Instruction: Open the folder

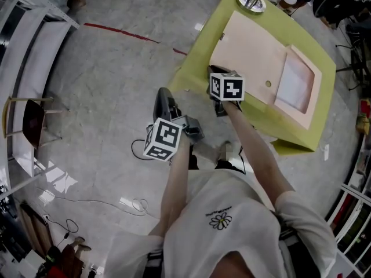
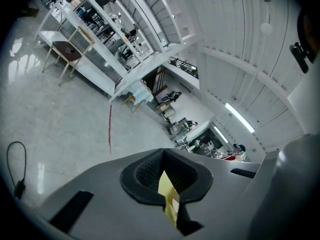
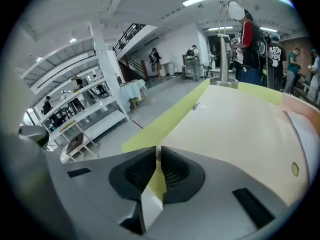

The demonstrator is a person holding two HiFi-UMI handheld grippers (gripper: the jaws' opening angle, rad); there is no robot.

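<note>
Folder (image 1: 249,51), peach-coloured and still closed, lies flat on a yellow-green table (image 1: 198,62) at about one o'clock from the person, who stands at the table's near corner in a white T-shirt (image 1: 232,230). A small round snap (image 1: 268,84) sits on the cover beside a paler flap (image 1: 295,86) at the folder's three o'clock end. A metal pole base (image 1: 252,2) stands on the table at the folder's twelve o'clock edge.

The right gripper (image 3: 157,149) hangs over the folder's near left corner, angled down toward the cover. Its jaws are all but together, with only a thin slit between the tips and nothing caught in it. The frames do not settle whether the tips touch the cover.

The left gripper (image 2: 162,151) is held over the grey floor at the table's eight o'clock, clear of the folder, with its jaws closed on nothing. A red line (image 1: 122,32) crosses the floor at eleven o'clock, and a wooden chair (image 1: 32,120) stands by white shelving at nine o'clock.
</note>
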